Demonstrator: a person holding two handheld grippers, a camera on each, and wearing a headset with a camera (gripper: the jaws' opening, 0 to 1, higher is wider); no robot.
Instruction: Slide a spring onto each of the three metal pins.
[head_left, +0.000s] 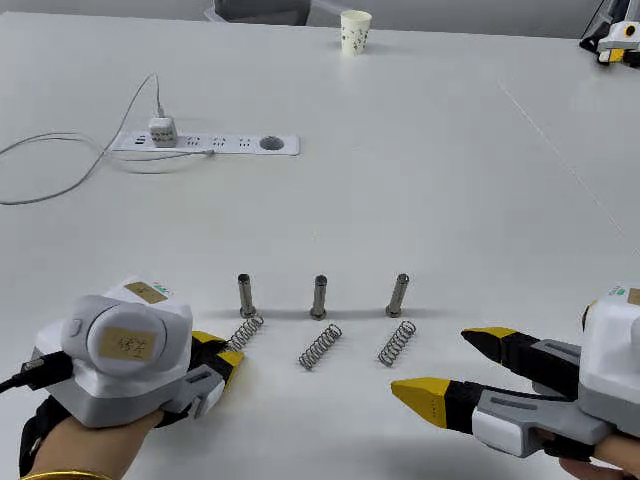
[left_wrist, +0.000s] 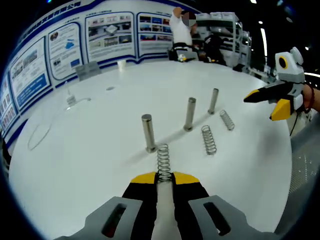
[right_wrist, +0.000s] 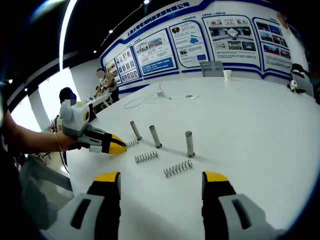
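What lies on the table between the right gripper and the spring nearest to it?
Nothing. In the head view the white table between the right gripper and the rightmost spring is bare. The right gripper view agrees.

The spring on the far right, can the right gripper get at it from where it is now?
Probably yes. The right gripper is open, and the stretch of table between it and the rightmost spring looks bare. The left gripper is over at the leftmost spring, out of the way.
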